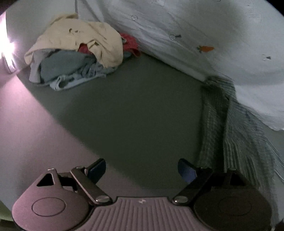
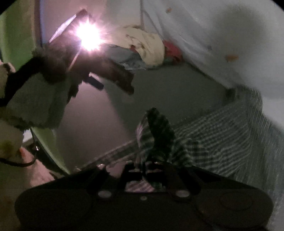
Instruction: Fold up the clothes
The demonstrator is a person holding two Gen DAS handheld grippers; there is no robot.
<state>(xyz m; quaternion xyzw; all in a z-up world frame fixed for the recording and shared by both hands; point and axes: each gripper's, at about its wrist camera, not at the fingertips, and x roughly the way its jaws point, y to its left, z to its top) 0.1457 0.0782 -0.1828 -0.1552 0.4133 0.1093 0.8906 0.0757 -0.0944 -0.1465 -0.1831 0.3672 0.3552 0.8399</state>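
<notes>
The right gripper (image 2: 152,165) pinches a bunched fold of the checked cloth (image 2: 221,128), which trails toward the table's (image 1: 133,115) right edge. The left gripper (image 1: 142,170) hovers spread and empty; it should probably catch the opposite corner before any folding. Pile (image 1: 74,51) at the far left corner.

There are two grippers: the left gripper (image 1: 142,168) and the right gripper (image 2: 144,168). One checked cloth (image 1: 230,128) lies stretched out. One pile of clothes (image 1: 76,53) sits apart; how many pieces it holds cannot be told. One white sheet (image 1: 204,32) has two buttons (image 1: 134,17) showing. One lamp (image 2: 87,36) shines.
</notes>
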